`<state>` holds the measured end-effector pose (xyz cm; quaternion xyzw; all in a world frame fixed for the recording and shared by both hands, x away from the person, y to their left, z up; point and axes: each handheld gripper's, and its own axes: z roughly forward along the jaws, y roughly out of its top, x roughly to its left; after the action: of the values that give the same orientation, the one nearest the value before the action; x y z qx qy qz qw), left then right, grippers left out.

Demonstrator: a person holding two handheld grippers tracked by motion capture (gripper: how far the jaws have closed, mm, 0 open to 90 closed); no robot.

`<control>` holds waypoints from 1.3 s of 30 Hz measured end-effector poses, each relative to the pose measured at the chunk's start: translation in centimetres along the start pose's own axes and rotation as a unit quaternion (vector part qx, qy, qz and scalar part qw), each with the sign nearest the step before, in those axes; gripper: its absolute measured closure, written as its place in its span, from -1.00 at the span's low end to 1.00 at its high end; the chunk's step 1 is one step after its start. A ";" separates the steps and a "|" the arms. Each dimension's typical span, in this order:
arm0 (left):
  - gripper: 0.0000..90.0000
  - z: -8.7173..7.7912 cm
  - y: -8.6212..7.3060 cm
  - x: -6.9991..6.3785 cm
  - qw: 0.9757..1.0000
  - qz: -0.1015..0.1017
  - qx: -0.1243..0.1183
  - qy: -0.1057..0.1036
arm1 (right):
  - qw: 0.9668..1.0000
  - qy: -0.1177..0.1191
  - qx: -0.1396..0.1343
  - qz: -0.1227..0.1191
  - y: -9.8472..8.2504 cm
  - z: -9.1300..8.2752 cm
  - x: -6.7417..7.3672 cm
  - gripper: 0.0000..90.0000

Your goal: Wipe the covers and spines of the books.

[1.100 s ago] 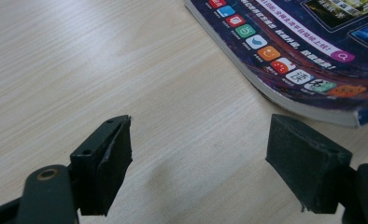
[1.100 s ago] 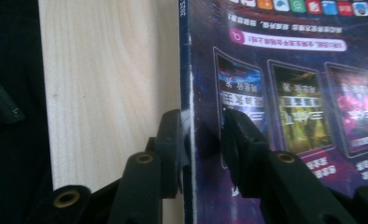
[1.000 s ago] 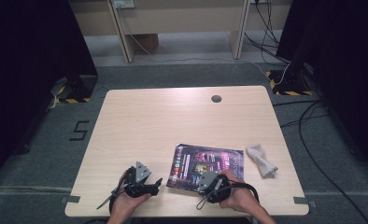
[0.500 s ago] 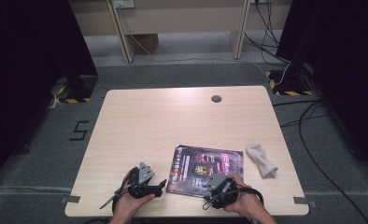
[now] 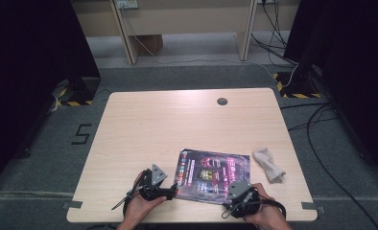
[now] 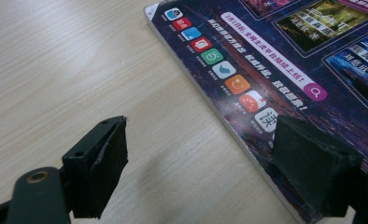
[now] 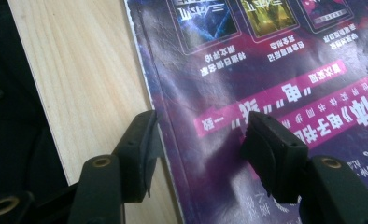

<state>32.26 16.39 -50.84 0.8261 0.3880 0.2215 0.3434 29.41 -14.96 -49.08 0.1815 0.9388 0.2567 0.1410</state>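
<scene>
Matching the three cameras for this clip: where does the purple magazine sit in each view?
High view: the magazine lies flat near the table's front edge, between the left gripper and right gripper.
Left gripper view: magazine fills the upper right, its edge running diagonally.
Right gripper view: magazine covers the centre and right.
Shared landmark: the light wood tabletop beside the magazine's edge.

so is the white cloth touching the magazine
Apart. The high view shows a strip of bare table between the magazine and the crumpled white cloth lying off its right edge.
</scene>
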 end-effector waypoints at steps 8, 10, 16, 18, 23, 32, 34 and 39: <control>-0.52 0.1 0.1 -0.8 1.000 0.022 0.001 -0.020 | 1.000 -0.024 0.009 0.010 -0.4 -0.2 -0.7 -0.04; -0.49 0.0 0.2 -1.1 0.999 0.028 0.004 -0.023 | 0.999 -0.037 0.007 0.019 -0.5 -0.2 -1.1 -0.08; -0.32 -0.5 0.2 -2.3 0.998 0.046 0.005 -0.034 | 0.996 -0.069 0.007 0.050 -0.9 -0.1 -2.4 -0.12; -0.29 -0.6 0.1 -2.6 0.998 0.046 0.007 -0.037 | 0.996 -0.076 0.008 0.054 -0.8 -0.1 -2.7 -0.13; -0.26 -0.8 0.1 -3.4 0.998 0.040 0.010 -0.056 | 0.993 -0.097 0.007 0.068 -0.6 0.3 -3.8 -0.14; -0.26 -0.6 0.4 -5.2 0.996 0.039 0.009 -0.075 | 0.986 -0.131 0.001 0.105 -0.2 1.4 -6.0 -0.15; -0.26 -0.5 0.5 -5.8 0.996 0.039 0.006 -0.082 | 0.983 -0.139 0.001 0.116 0.1 1.7 -6.6 -0.15; -0.29 0.0 0.9 -7.0 0.995 0.034 0.001 -0.099 | 0.979 -0.155 -0.006 0.131 0.5 2.5 -7.9 -0.15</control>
<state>28.50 10.45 -50.87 0.8568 0.3242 0.1503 0.3718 37.48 -16.76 -49.54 0.3391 0.8724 0.2471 0.2507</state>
